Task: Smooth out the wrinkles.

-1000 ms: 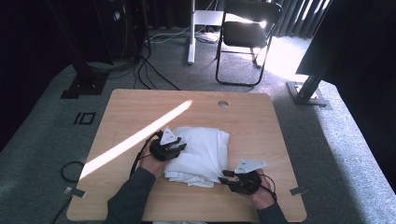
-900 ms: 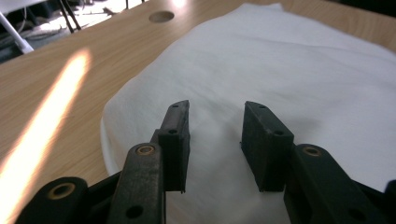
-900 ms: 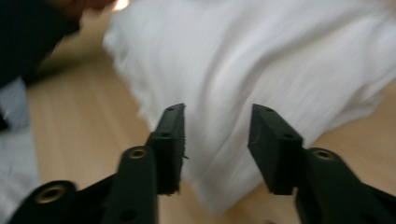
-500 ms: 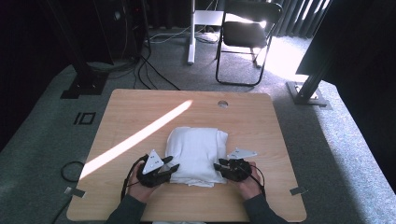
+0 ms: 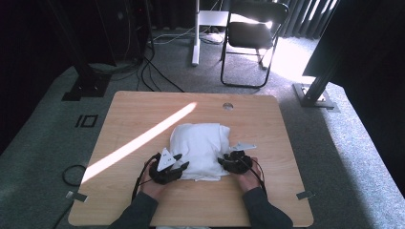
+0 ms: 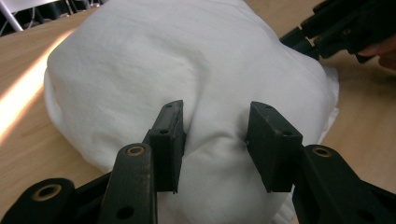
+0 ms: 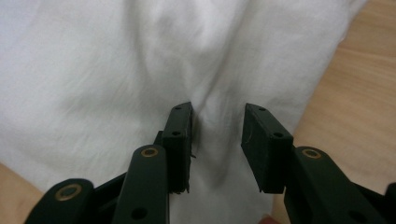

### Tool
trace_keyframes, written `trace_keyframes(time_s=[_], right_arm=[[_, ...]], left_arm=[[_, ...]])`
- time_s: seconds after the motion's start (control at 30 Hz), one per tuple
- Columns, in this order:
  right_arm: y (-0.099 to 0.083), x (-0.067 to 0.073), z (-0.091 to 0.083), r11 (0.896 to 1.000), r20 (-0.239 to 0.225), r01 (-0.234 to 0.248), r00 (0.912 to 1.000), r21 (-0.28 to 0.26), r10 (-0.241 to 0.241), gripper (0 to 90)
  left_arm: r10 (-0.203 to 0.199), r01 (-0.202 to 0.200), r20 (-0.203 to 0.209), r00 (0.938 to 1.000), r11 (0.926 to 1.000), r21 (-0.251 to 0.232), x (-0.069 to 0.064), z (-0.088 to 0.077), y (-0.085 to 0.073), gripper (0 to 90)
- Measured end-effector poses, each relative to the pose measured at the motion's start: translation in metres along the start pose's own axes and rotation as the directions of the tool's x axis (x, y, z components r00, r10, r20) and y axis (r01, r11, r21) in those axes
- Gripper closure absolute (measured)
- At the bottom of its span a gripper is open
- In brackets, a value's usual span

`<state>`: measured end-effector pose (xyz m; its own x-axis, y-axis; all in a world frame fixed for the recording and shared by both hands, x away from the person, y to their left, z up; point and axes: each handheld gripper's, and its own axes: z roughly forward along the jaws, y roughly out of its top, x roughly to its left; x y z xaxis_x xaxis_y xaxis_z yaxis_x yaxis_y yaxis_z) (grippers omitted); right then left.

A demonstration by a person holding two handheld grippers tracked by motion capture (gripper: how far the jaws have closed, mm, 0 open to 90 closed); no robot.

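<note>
I have both grippers down on the near edge of a folded white cloth (image 5: 200,150), which lies on the wooden table (image 5: 143,114) straight ahead of the jaws and fills the space between the two hands. The left gripper (image 6: 215,140) sits at the cloth's near left corner, jaws partly spread, with a soft bulge of fabric rising between them. The right gripper (image 7: 217,140) sits at the near right corner. Its jaws have just been opening, and a raised crease of cloth runs up the gap between them. I read both as released rather than clamped. The inner pad on each looks close against the fabric, though, and from these angles I can't be sure it isn't brushing it. The cloth itself looks light, limp and several layers thick, more a puffy bundle than a flat sheet. I expect it to sag, slide on the smooth wood and shed layers if I pinch only the top. My judgement is that the best hold is low at each near corner, just beyond the fingertips. There the jaws can close across the full stack of the fold, both sides level, so the bundle lifts or turns evenly.
</note>
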<state>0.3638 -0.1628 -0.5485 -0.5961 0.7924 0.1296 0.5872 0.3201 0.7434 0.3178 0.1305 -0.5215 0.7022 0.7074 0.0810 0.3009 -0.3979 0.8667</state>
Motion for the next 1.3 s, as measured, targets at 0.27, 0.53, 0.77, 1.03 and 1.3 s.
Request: trace_keyframes(time_s=[0.27,0.53,0.77,1.03,1.3], right_arm=[[0.018,-0.016,0.018,0.999,0.048,-0.033,0.9983,-0.023,0.034,58.5],[0.023,-0.024,-0.005,0.992,0.042,-0.055,0.9973,-0.112,0.060,44.7],[0.007,-0.027,-0.051,0.984,0.090,-0.023,0.9952,-0.177,0.039,41.6],[-0.032,-0.046,-0.089,0.978,0.174,-0.049,0.9811,-0.200,0.085,40.6],[-0.060,-0.062,-0.098,0.963,0.188,-0.141,0.9643,-0.228,0.186,40.7]], left_arm=[[-0.071,0.071,-0.038,0.9968,0.9974,-0.014,0.025,0.026,0.013,55.0],[-0.132,0.130,-0.024,0.9909,0.9886,-0.075,0.032,0.004,0.019,46.6],[-0.167,0.163,-0.089,0.9819,0.9854,-0.048,0.048,-0.022,0.000,46.6],[-0.201,0.199,-0.160,0.9665,0.9796,-0.029,0.060,-0.048,-0.027,46.6],[-0.228,0.230,-0.203,0.9524,0.9732,-0.015,0.064,-0.055,-0.043,46.5]])
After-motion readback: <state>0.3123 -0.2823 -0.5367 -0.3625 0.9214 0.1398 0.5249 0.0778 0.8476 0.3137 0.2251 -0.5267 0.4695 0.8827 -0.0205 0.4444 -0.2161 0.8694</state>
